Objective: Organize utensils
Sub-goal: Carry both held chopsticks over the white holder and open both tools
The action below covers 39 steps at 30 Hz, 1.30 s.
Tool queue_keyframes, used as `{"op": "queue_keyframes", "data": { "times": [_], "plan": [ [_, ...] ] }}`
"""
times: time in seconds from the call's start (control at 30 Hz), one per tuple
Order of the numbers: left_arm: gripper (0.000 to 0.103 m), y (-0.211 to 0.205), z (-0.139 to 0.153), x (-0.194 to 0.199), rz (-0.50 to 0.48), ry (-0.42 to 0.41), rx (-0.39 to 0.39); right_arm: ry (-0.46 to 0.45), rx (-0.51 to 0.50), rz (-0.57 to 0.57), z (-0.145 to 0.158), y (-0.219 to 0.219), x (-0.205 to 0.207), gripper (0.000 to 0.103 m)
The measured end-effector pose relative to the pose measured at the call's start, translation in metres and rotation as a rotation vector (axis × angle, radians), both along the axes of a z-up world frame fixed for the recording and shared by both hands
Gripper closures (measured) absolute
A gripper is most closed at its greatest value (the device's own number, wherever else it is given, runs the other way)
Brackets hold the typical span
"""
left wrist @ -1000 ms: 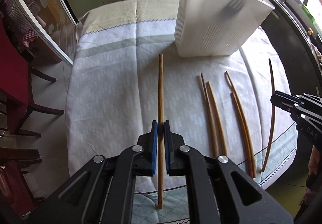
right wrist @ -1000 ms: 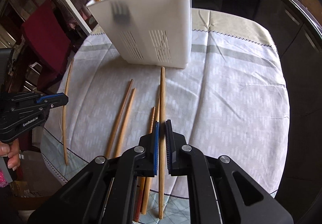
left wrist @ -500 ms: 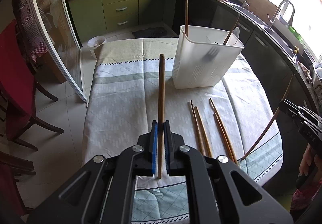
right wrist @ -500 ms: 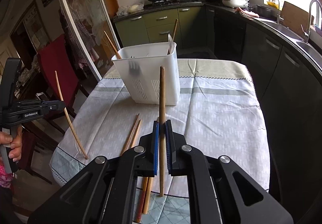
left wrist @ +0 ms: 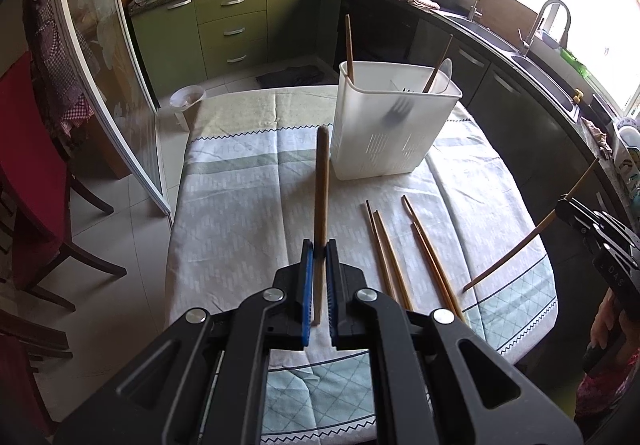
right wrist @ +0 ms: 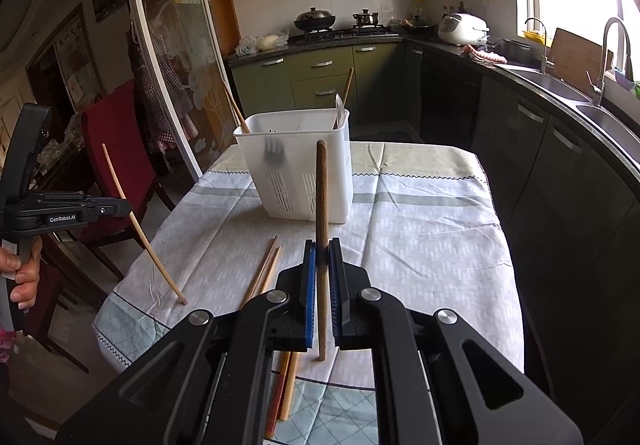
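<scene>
My left gripper (left wrist: pixel 316 249) is shut on a wooden chopstick (left wrist: pixel 321 185) and holds it above the table, pointing toward the white utensil basket (left wrist: pixel 384 141). My right gripper (right wrist: pixel 323 247) is shut on another wooden chopstick (right wrist: pixel 322 189), also lifted, with the basket (right wrist: pixel 296 173) ahead. Each gripper shows in the other's view, the right one (left wrist: pixel 568 205) with its chopstick (left wrist: pixel 524 241), the left one (right wrist: pixel 120 207) with its chopstick (right wrist: pixel 140 229). Several chopsticks (left wrist: pixel 412 249) lie on the tablecloth. The basket holds two chopsticks, a fork and a spoon.
The table (left wrist: pixel 240 205) has a pale patterned cloth. Red chairs (left wrist: pixel 28 165) stand at its left side. Dark counters with a sink (left wrist: pixel 532 57) run along the right. Green cabinets (left wrist: pixel 232 29) and a glass sliding door (left wrist: pixel 100 77) are at the back.
Both grippers have lifted their chopsticks off the cloth and pulled up and back, so the views tilt from the table toward the kitchen. The basket now sits farther away.
</scene>
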State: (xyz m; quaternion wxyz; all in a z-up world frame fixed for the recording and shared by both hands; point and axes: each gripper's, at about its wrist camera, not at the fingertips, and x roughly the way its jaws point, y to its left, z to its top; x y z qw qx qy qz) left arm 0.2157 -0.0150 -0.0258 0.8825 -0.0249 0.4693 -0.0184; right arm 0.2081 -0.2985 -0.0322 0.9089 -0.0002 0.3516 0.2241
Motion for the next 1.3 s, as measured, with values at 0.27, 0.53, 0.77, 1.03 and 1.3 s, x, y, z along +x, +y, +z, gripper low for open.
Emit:
{"op": "queue_keyframes", "data": {
  "times": [0.27, 0.53, 0.77, 1.03, 1.3],
  "plan": [
    [0.097, -0.005, 0.005, -0.001, -0.014, -0.013, 0.005, 0.0, 0.001, 0.01, 0.0, 0.001, 0.002, 0.096],
    [0.097, -0.011, 0.021, 0.0, -0.033, -0.052, 0.0, -0.029, 0.015, 0.028, 0.018, 0.004, 0.003, 0.096],
    [0.097, -0.019, 0.052, 0.01, -0.057, -0.101, -0.016, -0.079, 0.056, 0.051, 0.061, 0.007, 0.011, 0.096],
    [0.097, -0.031, 0.121, 0.036, -0.07, -0.236, -0.035, -0.174, 0.129, 0.055, 0.127, 0.016, 0.036, 0.096],
    [0.097, -0.042, 0.166, 0.084, -0.072, -0.351, -0.037, -0.273, 0.141, 0.008, 0.163, 0.034, 0.08, 0.096]
  ]
}}
